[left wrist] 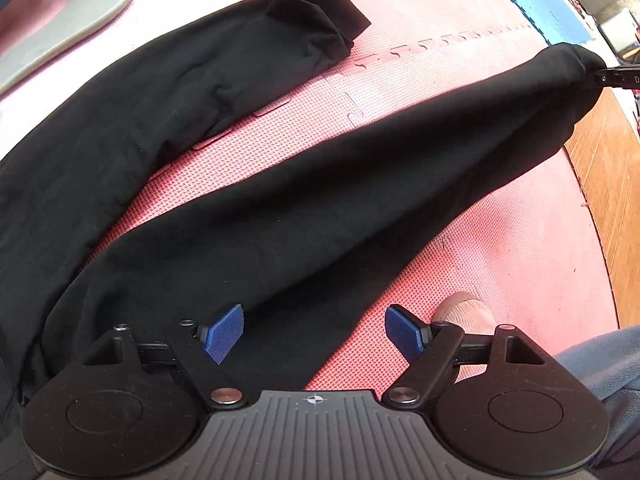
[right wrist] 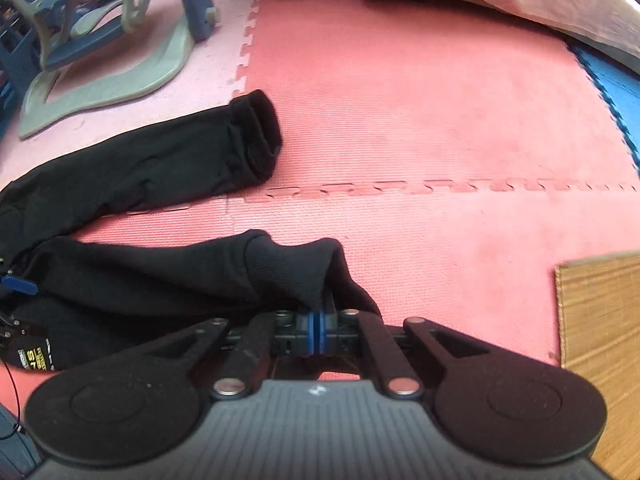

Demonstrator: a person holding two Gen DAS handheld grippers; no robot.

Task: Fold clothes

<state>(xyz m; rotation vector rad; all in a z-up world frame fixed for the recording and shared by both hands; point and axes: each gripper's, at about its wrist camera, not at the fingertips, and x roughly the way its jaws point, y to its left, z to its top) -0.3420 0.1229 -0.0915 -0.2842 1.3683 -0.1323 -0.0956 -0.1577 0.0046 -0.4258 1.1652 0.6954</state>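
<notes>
Black trousers (left wrist: 280, 216) lie on the red mat (right wrist: 420, 128); right tongs (right wrist: 319, 330) pinch one cuff, left tongs (left wrist: 314, 330) gape above them.

One pair of black trousers (left wrist: 248, 216) (two legs), two grippers, one grey plastic stand (right wrist: 112, 76), one foot (left wrist: 464, 312)

Black pants (left wrist: 280, 208) ran off the left wrist view's left edge — waistband unseen. Right gripper (right wrist: 319, 330) pads were mostly buried under the cuff (right wrist: 296, 272). Label (right wrist: 34, 356) text was too blurred to read. Person's foot (left wrist: 464, 310) sat partly behind the left gripper (left wrist: 314, 334).
</notes>
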